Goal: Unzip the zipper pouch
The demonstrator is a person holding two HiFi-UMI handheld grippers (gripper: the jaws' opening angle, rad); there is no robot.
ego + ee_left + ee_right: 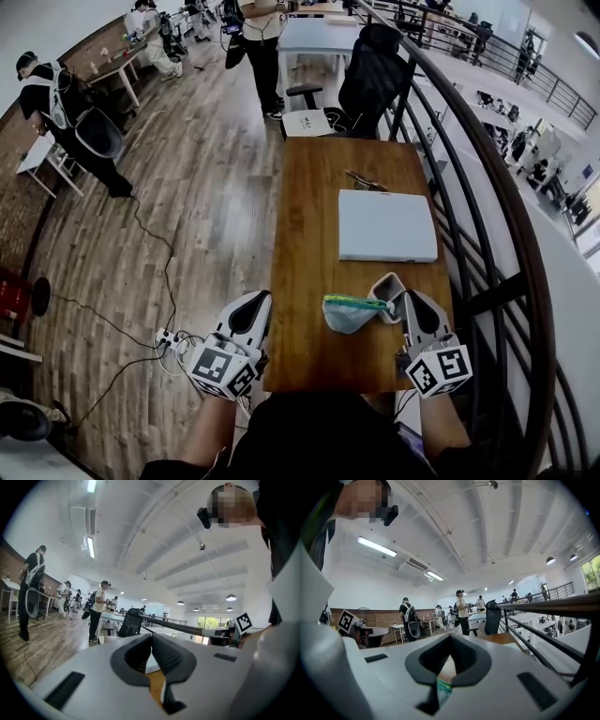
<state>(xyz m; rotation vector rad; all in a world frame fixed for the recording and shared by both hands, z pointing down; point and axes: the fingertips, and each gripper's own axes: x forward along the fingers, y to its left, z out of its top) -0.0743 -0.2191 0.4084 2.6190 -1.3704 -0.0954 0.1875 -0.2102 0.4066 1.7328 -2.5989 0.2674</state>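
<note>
Grey pouch (349,316), one; two tools (262,295) (407,293); perhaps one laptop (386,225)

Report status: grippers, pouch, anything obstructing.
Left gripper shut, empty, at table left edge. Right gripper shut, empty, beside pouch. Pouch on table, ungripped. White case beyond, clear of it.

No writing can be read on anything.

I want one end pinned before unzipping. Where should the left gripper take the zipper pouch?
Probably the left end of its green zipper strip, coming in from the left: the zipper pouch lies with that strip running left to right, that end facing the left gripper.
</note>
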